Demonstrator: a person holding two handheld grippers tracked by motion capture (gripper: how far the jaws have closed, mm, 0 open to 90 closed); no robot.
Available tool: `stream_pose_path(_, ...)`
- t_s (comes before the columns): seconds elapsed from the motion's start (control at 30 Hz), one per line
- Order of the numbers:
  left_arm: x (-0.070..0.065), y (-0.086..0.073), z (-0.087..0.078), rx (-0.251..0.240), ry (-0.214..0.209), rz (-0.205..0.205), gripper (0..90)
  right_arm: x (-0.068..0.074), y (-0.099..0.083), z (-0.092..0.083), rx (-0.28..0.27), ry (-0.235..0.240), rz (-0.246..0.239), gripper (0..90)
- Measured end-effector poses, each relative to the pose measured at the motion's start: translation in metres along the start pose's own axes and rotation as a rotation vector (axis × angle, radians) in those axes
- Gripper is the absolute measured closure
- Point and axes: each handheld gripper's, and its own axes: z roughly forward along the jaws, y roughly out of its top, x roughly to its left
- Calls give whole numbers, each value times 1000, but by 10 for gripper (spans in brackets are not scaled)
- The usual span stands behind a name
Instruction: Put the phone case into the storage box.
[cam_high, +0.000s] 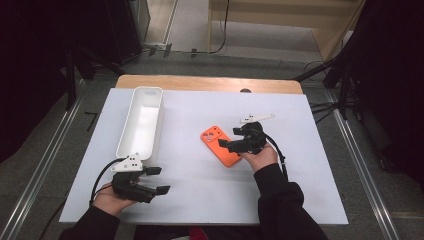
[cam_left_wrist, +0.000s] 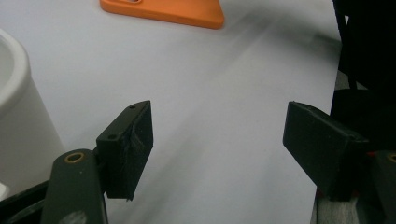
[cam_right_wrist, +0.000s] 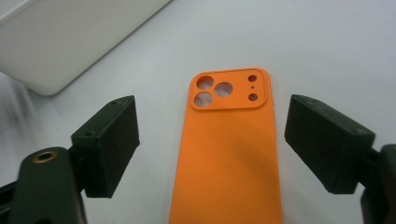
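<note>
An orange phone case (cam_high: 220, 146) lies flat, camera cut-outs up, in the middle of the white table. My right gripper (cam_high: 230, 137) comes at it from the right and is open. In the right gripper view the phone case (cam_right_wrist: 229, 154) lies between the two black jaws of that gripper (cam_right_wrist: 212, 140), with a gap on each side. My left gripper (cam_high: 159, 180) rests near the table's front left, open with nothing in it. In the left gripper view bare table shows between the jaws of the left gripper (cam_left_wrist: 217, 144), and the case's edge (cam_left_wrist: 163, 11) lies far off.
A long white tray (cam_high: 148, 89) stands at the back left, running toward the left gripper; its wall (cam_left_wrist: 18, 121) is close to the left jaw, and its side (cam_right_wrist: 70, 37) appears beyond the case. White sheet (cam_high: 200, 190) covers the table; floor and stands surround it.
</note>
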Motion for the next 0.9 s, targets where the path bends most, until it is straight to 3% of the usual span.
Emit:
stream_pose_path(0.13,0,0,0,1,-3,0,248,-2,-2,4,-9,-7,5,0)
stream_pose_path(0.43,0,0,0,2,-3,2,248,-1,-6,16,34,-64,-16,0)
stream_pose_path(0.7,0,0,0,5,-2,4,248,-2,-13,24,46,-48,-16,0)
stream_pose_path(0.9,0,0,0,5,-2,6,248,-2,-18,30,60,-62,-22,0)
